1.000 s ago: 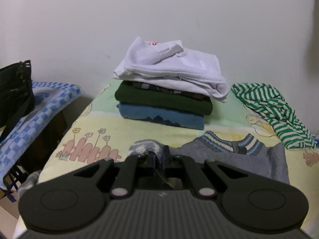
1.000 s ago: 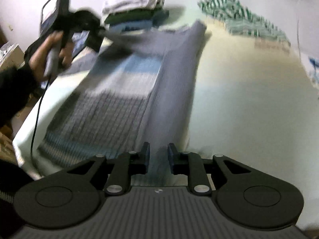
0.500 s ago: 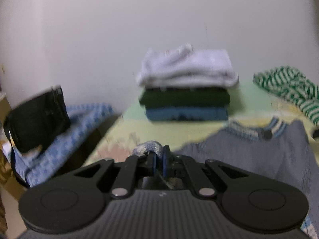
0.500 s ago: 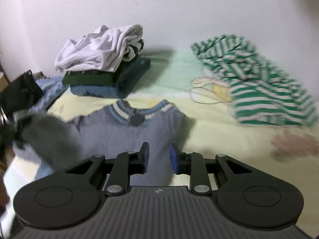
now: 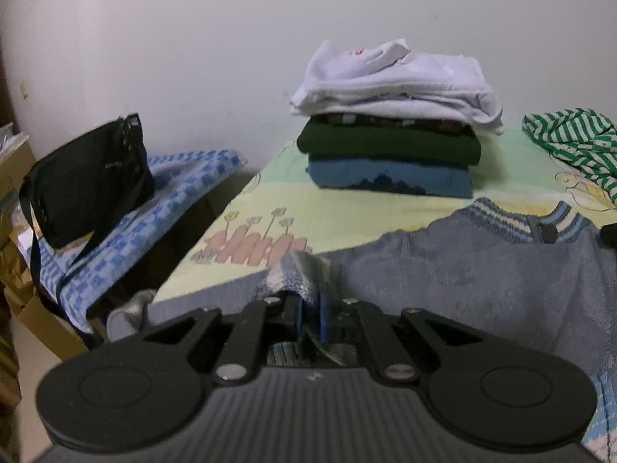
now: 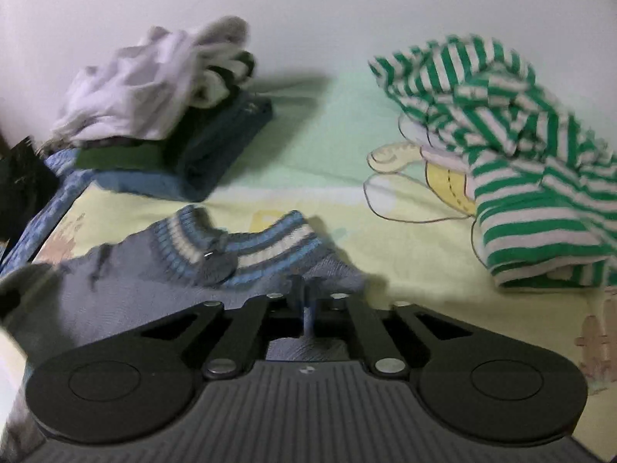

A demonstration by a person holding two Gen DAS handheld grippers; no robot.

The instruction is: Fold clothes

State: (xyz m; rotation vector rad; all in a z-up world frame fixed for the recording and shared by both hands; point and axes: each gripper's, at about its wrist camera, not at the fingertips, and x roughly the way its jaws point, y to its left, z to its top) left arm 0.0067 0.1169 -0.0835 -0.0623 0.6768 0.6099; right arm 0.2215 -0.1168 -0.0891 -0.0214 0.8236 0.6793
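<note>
Left gripper [image 5: 308, 318] is pinched tight on a bunched edge of the grey sweater [image 5: 482, 281], and the right gripper [image 6: 306, 301] is closing its jaws on the sweater's shoulder by the striped collar [image 6: 246, 247]. The sweater lies spread on the bed [image 5: 347, 208], not yet folded. Beyond it, a finished stack [image 5: 389, 142] of folded clothes sits by the wall, while the green striped top [image 6: 513, 154] waits crumpled. Cartoon-print sheet, black bag [image 5: 88, 185] on a blue checked cloth [image 5: 166, 208] alongside, plain white wall [image 5: 193, 38].
</note>
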